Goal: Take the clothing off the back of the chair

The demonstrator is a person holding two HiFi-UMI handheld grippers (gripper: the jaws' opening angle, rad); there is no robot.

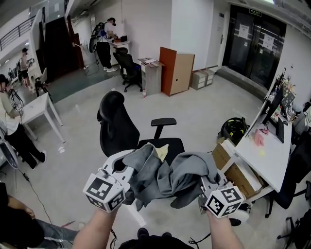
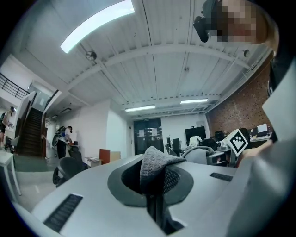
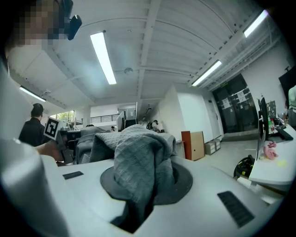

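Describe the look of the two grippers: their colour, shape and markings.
Both the left gripper and the right gripper have smooth light-grey shells with a dark round recess around the jaws. Each carries a white cube printed with black square markers. No sleeves show.

No legible text in any view. Sheets [image 1: 267,42] taped on the dark double doors [image 1: 253,53] and the sign [image 1: 254,13] above them are too small to read. The cubes on the left gripper [image 1: 131,171] and right gripper [image 1: 204,182] carry only square black-and-white markers, no characters.
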